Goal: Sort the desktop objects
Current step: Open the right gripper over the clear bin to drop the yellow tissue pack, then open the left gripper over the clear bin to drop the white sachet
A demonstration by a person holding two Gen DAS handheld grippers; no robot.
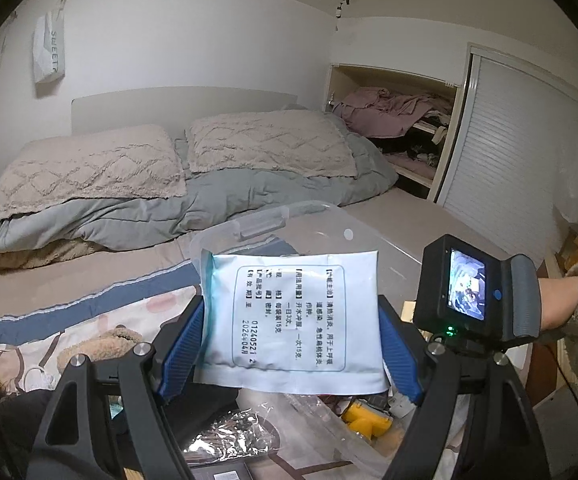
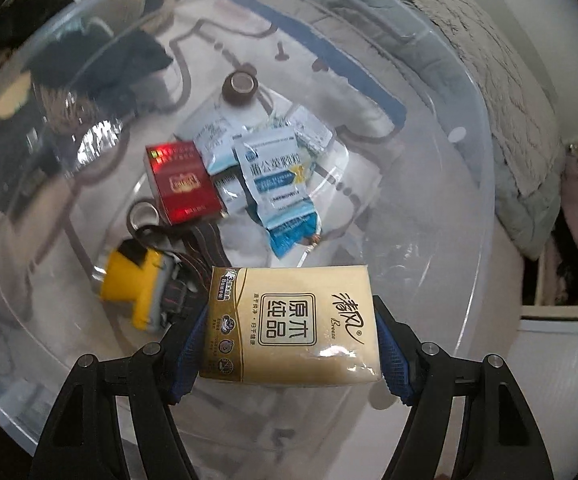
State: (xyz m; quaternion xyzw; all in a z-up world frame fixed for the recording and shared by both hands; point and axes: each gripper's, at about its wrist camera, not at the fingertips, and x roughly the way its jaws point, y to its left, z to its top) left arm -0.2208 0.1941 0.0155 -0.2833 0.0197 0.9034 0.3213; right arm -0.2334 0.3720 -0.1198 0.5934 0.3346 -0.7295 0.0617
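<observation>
L gripper (image 1: 291,346) pinches white sachet (image 1: 293,320) (printed side up) above clear bin (image 1: 401,256). R gripper (image 2: 285,354) pinches tissue pack (image 2: 289,326) — over bin w/ red box (image 2: 183,184) and sachets (image 2: 277,176) inside.

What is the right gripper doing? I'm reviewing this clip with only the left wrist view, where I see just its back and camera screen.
Observer: The right gripper is shut on a gold tissue pack, held over the open clear plastic bin.
Operator: Anything in that bin already?
Observer: Yes. A red box lies beside several white-and-blue medicine sachets on the bottom.
Operator: I glimpse something yellow under my packet.
Observer: That is a yellow object with dark straps, in the bin just short of the tissue pack; what it is I cannot tell.
Operator: Any tape?
Observer: A dark tape roll stands at the far end of the bin.
</observation>
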